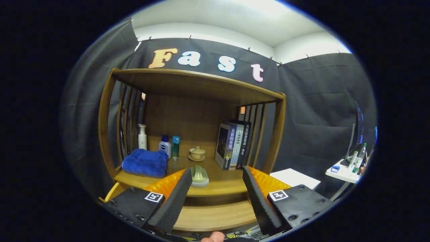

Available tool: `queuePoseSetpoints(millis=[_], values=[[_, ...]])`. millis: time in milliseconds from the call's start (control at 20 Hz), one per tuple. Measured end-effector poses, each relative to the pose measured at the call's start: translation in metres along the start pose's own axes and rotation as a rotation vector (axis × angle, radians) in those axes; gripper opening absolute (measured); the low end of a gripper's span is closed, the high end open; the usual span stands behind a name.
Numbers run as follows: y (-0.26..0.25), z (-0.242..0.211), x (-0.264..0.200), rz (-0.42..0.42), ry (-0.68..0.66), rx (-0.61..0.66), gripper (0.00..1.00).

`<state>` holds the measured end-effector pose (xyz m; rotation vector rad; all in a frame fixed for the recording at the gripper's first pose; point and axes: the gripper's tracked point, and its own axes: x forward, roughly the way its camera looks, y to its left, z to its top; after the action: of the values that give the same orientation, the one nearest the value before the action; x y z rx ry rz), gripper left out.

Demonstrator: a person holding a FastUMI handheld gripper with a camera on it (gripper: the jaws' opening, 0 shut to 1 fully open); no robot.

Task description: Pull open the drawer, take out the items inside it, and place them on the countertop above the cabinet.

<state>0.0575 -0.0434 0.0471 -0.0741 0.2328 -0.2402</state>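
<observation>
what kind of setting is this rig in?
Looks like a staged home corner in a recording booth: a wooden shelf cabinet holding books, toiletry bottles and a folded blue towel, with black cloth hung behind. The gripper has its jaws open, holding nothing.

Beyond the fingers we see a brown wooden cabinet (pixel 198 87), smooth with a soft satin sheen on its countertop (pixel 225 181). On it lies a plush blue cloth towel (pixel 145 163), deep-piled and matt. Just ahead of the left finger stands a pale green ceramic vase (pixel 199 175), glazed and smooth. Farther back sits a cream glazed lidded cup (pixel 197 153), beside glossy-covered paper books (pixel 232 145). Our gripper (pixel 215 188), spread wide, has black ribbed matt pads (pixel 176 198) backed by glossy orange plastic (pixel 166 185).
</observation>
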Motion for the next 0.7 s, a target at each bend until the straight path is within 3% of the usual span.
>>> queuePoseSetpoints(millis=[150,450,700], values=[[0.0,-0.023,-0.017,0.004,0.019,0.014,0.99],[0.027,-0.052,-0.042,0.15,-0.059,0.086,0.98],[0.033,-0.089,-0.056,0.202,-0.062,0.079,0.98]])
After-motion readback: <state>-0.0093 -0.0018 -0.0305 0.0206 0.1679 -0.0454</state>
